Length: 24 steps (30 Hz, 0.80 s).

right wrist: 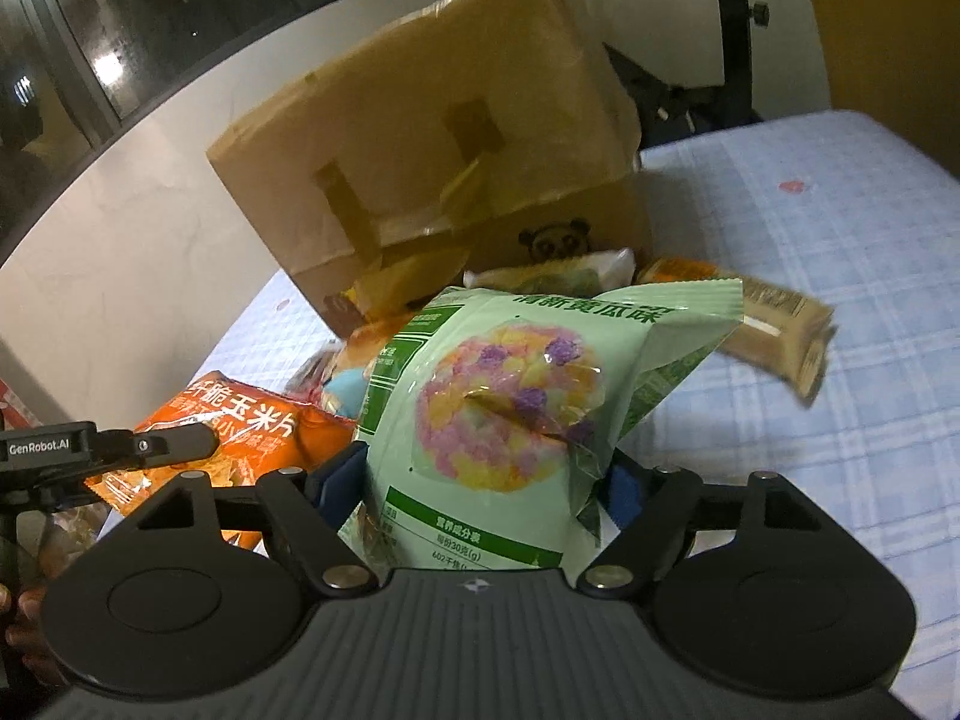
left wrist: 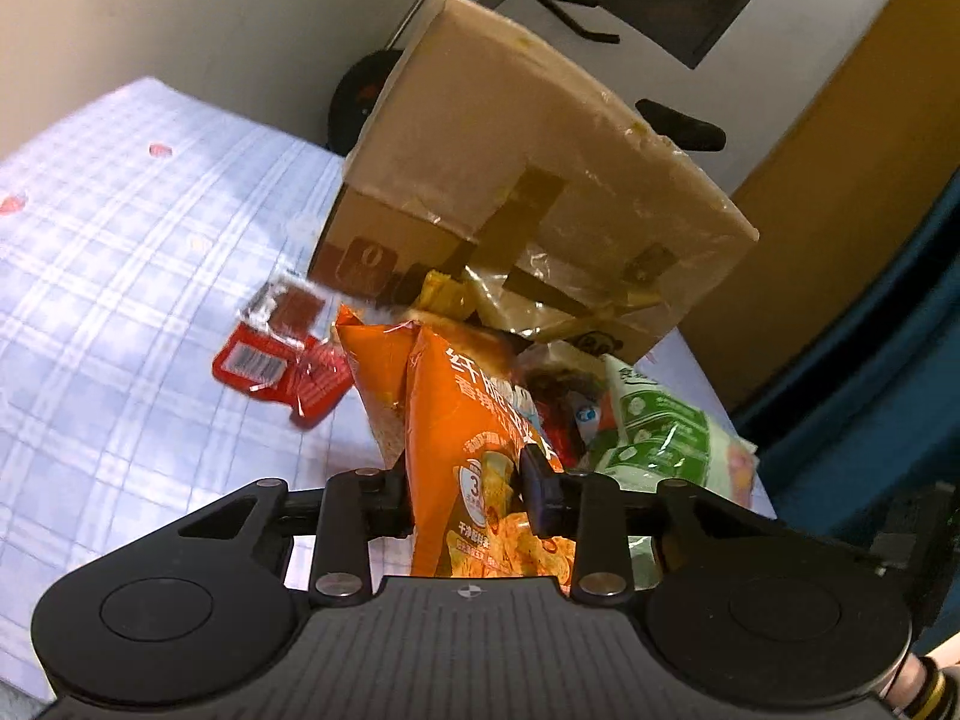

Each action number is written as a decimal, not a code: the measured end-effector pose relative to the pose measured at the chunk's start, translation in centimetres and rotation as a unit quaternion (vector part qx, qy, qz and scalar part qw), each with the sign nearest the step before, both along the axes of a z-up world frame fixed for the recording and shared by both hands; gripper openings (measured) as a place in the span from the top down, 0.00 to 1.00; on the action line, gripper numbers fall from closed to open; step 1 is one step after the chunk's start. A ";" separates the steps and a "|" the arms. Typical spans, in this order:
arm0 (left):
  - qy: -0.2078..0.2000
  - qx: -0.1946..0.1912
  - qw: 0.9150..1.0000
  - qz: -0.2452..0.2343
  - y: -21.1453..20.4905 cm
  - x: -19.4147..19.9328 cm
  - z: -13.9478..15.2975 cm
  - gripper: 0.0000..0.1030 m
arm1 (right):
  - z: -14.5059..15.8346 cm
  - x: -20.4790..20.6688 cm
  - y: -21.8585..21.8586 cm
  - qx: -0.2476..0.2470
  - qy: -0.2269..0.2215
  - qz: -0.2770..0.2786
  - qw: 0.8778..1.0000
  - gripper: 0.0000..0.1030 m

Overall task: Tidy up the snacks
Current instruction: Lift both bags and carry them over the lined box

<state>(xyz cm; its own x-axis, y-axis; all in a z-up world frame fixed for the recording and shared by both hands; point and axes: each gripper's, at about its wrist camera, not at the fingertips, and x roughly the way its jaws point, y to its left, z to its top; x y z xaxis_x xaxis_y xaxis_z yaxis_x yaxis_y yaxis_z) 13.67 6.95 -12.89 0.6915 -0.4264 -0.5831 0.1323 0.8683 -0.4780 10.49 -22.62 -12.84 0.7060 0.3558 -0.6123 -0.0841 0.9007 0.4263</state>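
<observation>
My left gripper point(left wrist: 465, 495) is shut on an orange corn-chip bag point(left wrist: 462, 414), held upright over the snack pile. The same bag shows in the right wrist view point(right wrist: 240, 438) with the left gripper's finger point(right wrist: 174, 444) across it. My right gripper point(right wrist: 486, 480) is shut on a light green snack bag point(right wrist: 510, 396), which also shows in the left wrist view point(left wrist: 666, 438). A tipped cardboard box point(left wrist: 540, 180) lies open behind the pile, with snacks spilling from its mouth point(right wrist: 420, 138).
Red snack packets point(left wrist: 279, 360) lie on the blue plaid bedsheet point(left wrist: 132, 240) left of the pile. A tan wrapped bar point(right wrist: 774, 330) lies right of the box. A dark exercise machine point(right wrist: 720, 78) and a wall stand behind the bed.
</observation>
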 end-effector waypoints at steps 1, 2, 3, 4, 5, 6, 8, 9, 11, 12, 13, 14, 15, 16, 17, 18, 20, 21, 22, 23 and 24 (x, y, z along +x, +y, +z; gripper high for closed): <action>-0.004 0.001 1.000 0.001 0.0 -0.1 0.2 0.66 | 0.2 0.1 0.1 -0.003 -0.004 -0.001 1.000 0.23; -0.007 0.002 1.000 0.001 0.1 -0.2 0.3 0.66 | 0.4 0.1 0.1 -0.006 -0.008 -0.001 1.000 0.23; -0.012 0.003 1.000 0.002 0.0 -0.2 0.5 0.66 | 0.7 0.0 0.1 -0.008 -0.013 -0.001 1.000 0.23; -0.018 0.005 1.000 0.002 0.0 -0.4 0.8 0.66 | 1.0 -0.1 0.1 -0.010 -0.018 0.001 1.000 0.23; -0.025 0.008 1.000 0.003 0.1 -0.6 1.2 0.66 | 1.3 -0.1 0.1 -0.013 -0.024 0.003 1.000 0.23; -0.032 0.010 0.999 0.004 0.2 -0.7 1.5 0.66 | 1.6 -0.2 0.2 -0.018 -0.030 0.005 0.999 0.23; -0.046 0.017 0.999 0.010 0.3 -0.9 2.2 0.66 | 2.3 -0.2 0.3 -0.028 -0.044 0.011 0.999 0.23; -0.052 0.021 0.998 0.013 0.4 -0.9 2.5 0.66 | 2.6 -0.1 0.4 -0.032 -0.050 0.013 0.998 0.23; -0.065 0.033 0.997 0.019 0.6 -0.9 3.1 0.66 | 3.2 0.0 0.6 -0.041 -0.063 0.016 0.997 0.23; -0.071 0.038 0.997 0.022 0.7 -0.9 3.5 0.66 | 3.5 0.0 0.6 -0.044 -0.068 0.017 0.997 0.23; -0.077 0.043 0.996 0.025 0.9 -0.8 3.9 0.66 | 3.9 0.1 0.5 -0.045 -0.074 0.018 0.996 0.23; -0.084 0.046 0.995 0.027 0.9 -0.7 4.4 0.66 | 4.2 0.3 0.6 -0.045 -0.079 0.017 0.996 0.23; -0.090 0.049 0.994 0.028 1.0 -0.7 4.7 0.66 | 4.5 0.4 0.5 -0.045 -0.085 0.017 0.995 0.23; -0.098 0.052 0.993 0.030 1.1 -0.7 5.2 0.66 | 4.8 0.5 0.5 -0.045 -0.090 0.017 0.995 0.23; -0.106 0.054 0.992 0.032 1.2 -0.7 5.8 0.66 | 5.3 0.7 0.4 -0.044 -0.096 0.017 0.994 0.23; -0.113 0.055 0.992 0.033 1.3 -0.7 6.3 0.66 | 5.7 0.8 0.4 -0.044 -0.101 0.017 0.994 0.23; -0.128 0.055 0.990 0.036 1.6 -0.6 7.5 0.66 | 6.6 1.1 0.2 -0.041 -0.113 0.017 0.993 0.23; -0.135 0.057 0.989 0.037 1.7 -0.6 8.0 0.66 | 7.1 1.2 0.1 -0.040 -0.119 0.017 0.992 0.23; -0.144 0.059 0.987 0.038 1.8 -0.5 8.6 0.66 | 7.7 1.4 0.1 -0.038 -0.126 0.016 0.991 0.23; -0.152 0.062 0.986 0.038 1.8 -0.5 9.2 0.66 | 8.2 1.4 0.0 -0.037 -0.132 0.016 0.990 0.23; -0.160 0.065 0.984 0.039 1.8 -0.3 9.8 0.66 | 8.8 1.5 0.0 -0.036 -0.139 0.016 0.990 0.23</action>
<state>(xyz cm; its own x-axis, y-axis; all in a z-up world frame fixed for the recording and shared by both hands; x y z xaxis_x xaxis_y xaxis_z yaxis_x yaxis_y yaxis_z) 13.32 8.78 -3.10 0.8758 -0.3016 -0.3769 0.1891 0.9327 -0.3070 12.01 -22.67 -4.01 0.8395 0.3436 -0.4209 -0.2185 0.9227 0.3176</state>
